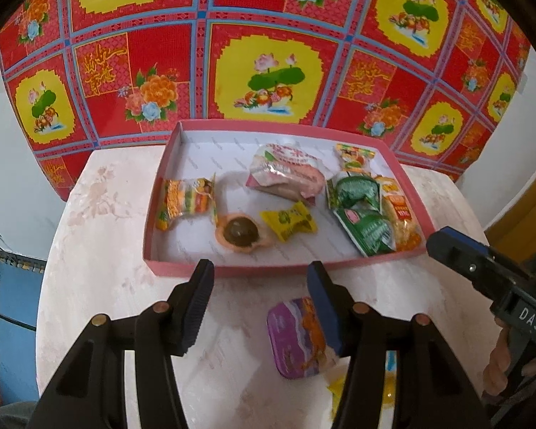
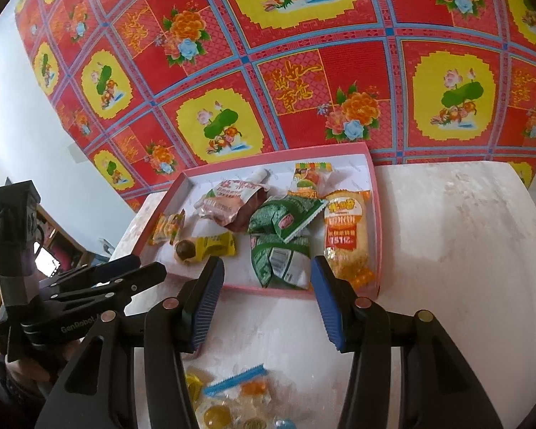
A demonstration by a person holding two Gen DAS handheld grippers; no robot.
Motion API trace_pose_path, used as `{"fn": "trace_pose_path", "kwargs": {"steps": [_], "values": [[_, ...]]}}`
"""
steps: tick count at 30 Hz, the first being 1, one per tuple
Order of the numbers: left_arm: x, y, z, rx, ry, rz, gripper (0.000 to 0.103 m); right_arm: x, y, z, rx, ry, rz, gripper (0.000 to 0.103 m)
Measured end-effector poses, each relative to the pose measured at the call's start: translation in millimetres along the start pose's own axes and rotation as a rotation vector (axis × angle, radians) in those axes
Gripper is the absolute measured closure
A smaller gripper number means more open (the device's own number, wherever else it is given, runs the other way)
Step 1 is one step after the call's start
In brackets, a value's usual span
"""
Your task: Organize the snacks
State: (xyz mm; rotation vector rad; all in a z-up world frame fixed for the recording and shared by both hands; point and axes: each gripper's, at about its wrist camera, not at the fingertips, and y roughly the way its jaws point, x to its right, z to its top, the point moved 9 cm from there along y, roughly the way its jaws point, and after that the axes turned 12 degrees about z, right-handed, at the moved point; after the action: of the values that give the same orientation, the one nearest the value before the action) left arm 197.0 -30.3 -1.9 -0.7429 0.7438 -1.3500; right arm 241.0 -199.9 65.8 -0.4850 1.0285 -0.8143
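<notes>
Wrapped snacks (image 1: 286, 196) are seen lying in a pink tray (image 1: 182, 268) on the pale table (image 1: 100, 250). A purple packet (image 1: 296, 339) is left outside, touching the left gripper (image 1: 261, 307), jaws spread, empty. Right gripper (image 2: 266, 304) likewise spread, nothing pinched.

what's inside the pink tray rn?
Pink tray holds snack packets: two green packets, orange rice cracker, yellow candy, brown ball snack. Anything beneath the overlapping packets is hidden.
</notes>
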Motion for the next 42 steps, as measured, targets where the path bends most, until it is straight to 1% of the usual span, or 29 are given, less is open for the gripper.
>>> {"fn": "trace_pose_path", "kwargs": {"steps": [9,19,26,30,31,34,37,38,42], "values": [[11.9,-1.6,-17.8,-0.028,0.008,-0.021,0.046,-3.1,-13.6,-19.4,-0.003,0.0,-0.009,0.051],[30.2,1.8,-36.0,-0.055,0.051,-0.032,0.046,4.1,-22.2,-37.1,-0.014,0.026,-0.023,0.051],[32.3,6.0,-41.2,-0.068,0.058,-0.028,0.046,5.5,-25.5,-42.4,-0.017,0.036,-0.025,0.051],[31.7,7.0,-39.1,-0.069,0.049,-0.043,0.046,4.5,-26.7,-45.8,-0.024,0.036,-0.023,0.051],[32.0,7.3,-39.7,-0.082,0.054,-0.051,0.046,4.1,-26.9,-46.7,-0.025,0.034,-0.024,0.051],[31.4,8.3,-38.2,-0.086,0.043,-0.062,0.046,3.6,-27.3,-49.7,-0.031,0.034,-0.025,0.051],[31.4,9.3,-38.9,-0.085,0.046,-0.057,0.046,3.9,-27.4,-52.2,-0.034,0.038,-0.027,0.051],[32.5,9.1,-38.0,-0.072,0.054,-0.053,0.046,4.3,-27.6,-53.2,-0.035,0.04,-0.028,0.051],[36.5,11.1,-38.5,-0.046,0.101,-0.005,0.046,5.4,-29.4,-56.6,-0.038,0.043,-0.032,0.051]]}}
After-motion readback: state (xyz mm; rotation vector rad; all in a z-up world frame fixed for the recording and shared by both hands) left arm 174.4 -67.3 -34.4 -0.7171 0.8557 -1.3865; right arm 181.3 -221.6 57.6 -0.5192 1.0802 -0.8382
